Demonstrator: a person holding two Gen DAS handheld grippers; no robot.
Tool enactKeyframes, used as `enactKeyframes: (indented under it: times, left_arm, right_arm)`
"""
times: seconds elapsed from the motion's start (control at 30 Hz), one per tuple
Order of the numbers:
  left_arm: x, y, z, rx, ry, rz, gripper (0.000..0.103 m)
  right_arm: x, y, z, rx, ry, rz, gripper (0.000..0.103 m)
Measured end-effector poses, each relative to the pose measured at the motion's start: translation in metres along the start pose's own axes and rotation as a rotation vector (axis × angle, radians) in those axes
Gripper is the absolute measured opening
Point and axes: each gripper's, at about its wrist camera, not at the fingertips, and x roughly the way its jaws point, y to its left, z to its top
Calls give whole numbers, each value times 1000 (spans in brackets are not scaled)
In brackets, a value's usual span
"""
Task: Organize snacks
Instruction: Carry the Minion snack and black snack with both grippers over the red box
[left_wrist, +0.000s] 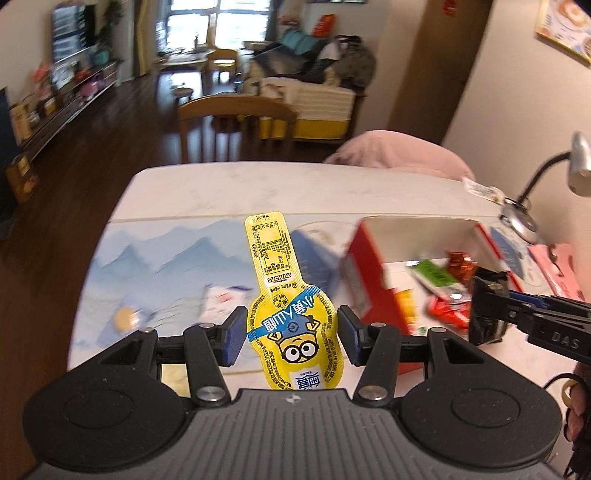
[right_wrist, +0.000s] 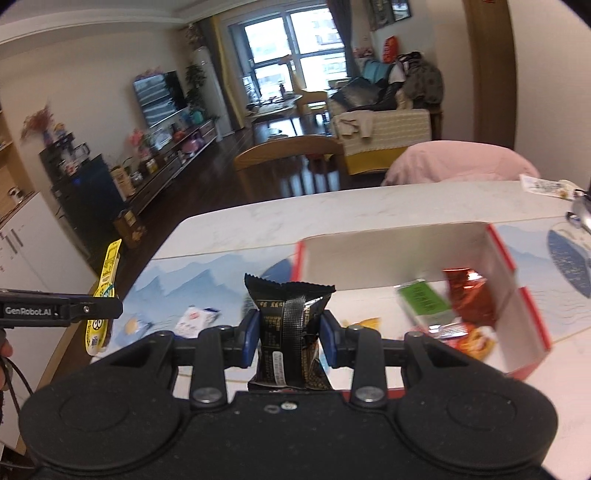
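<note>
left gripper (left_wrist: 291, 334) clamped on yellow pouch (left_wrist: 291, 317) | right gripper (right_wrist: 290, 341) clamped on black packet (right_wrist: 288, 332) | release both above red box (right_wrist: 517, 295), frame right

Both wrist views look obliquely down over the table (left_wrist: 221, 184), sharing the red box (right_wrist: 517, 295).

Black hand-held gripper (left_wrist: 291, 334), blue pads (left_wrist: 233, 338), silver screws.

Right gripper (right_wrist: 289, 338) has its blue pads clamped on a black snack packet (right_wrist: 286, 332), held upright above the table (right_wrist: 369, 206). The red box (right_wrist: 498, 280) with snacks inside sits to the right, and the left gripper (right_wrist: 92, 309) pokes in holding a yellow pouch (right_wrist: 105, 291).
</note>
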Motion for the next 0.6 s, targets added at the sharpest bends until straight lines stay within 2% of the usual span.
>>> enactKeyframes:
  times: [0.2,0.6]
  left_arm:
    - [21,-59,12,70,5,-32,52]
    - [86,-155,23,198,105,-75,52]
  right_arm:
    - [-2,-47,3,24,1,-46,34]
    - [17,-133,9,35,67,-118,34]
